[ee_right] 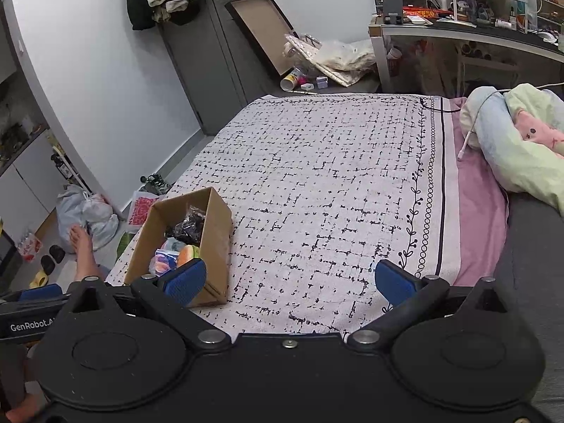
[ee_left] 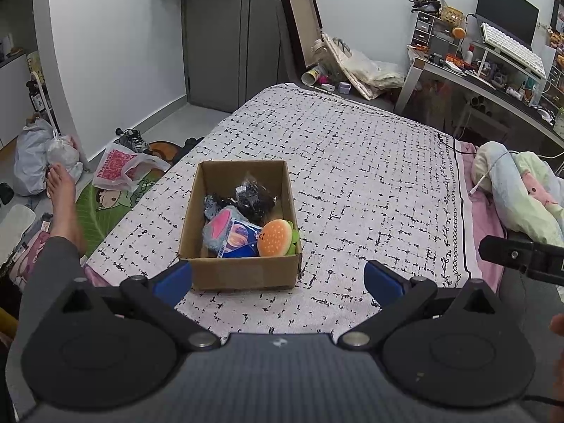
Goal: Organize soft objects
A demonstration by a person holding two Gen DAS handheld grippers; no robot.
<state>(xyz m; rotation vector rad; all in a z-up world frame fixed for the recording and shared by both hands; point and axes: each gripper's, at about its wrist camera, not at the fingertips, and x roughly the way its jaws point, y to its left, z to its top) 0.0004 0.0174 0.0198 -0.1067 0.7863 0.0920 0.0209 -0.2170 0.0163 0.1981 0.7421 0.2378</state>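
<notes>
A cardboard box (ee_left: 243, 275) (ee_right: 215, 232) stands on the patterned bedspread (ee_left: 352, 162) (ee_right: 317, 183). Inside it lie a burger plush (ee_left: 276, 238) (ee_right: 187, 255), a blue and orange soft item (ee_left: 239, 238) (ee_right: 165, 259), a grey and pink plush (ee_left: 220, 227) and a black crinkly bundle (ee_left: 252, 194) (ee_right: 188, 225). My left gripper (ee_left: 278, 278) is open, just short of the box's near wall, with nothing between its blue pads. My right gripper (ee_right: 290, 280) is open over bare bedspread to the right of the box, its left pad (ee_right: 187, 280) overlapping the box's near corner in view.
A rolled pastel blanket (ee_left: 521, 190) (ee_right: 518, 144) with a white cable lies at the bed's right. A person's bare foot (ee_left: 63, 194) (ee_right: 83, 246), bags and shoes are on the floor to the left. A cluttered desk (ee_left: 493, 81) (ee_right: 458, 28) stands beyond the bed.
</notes>
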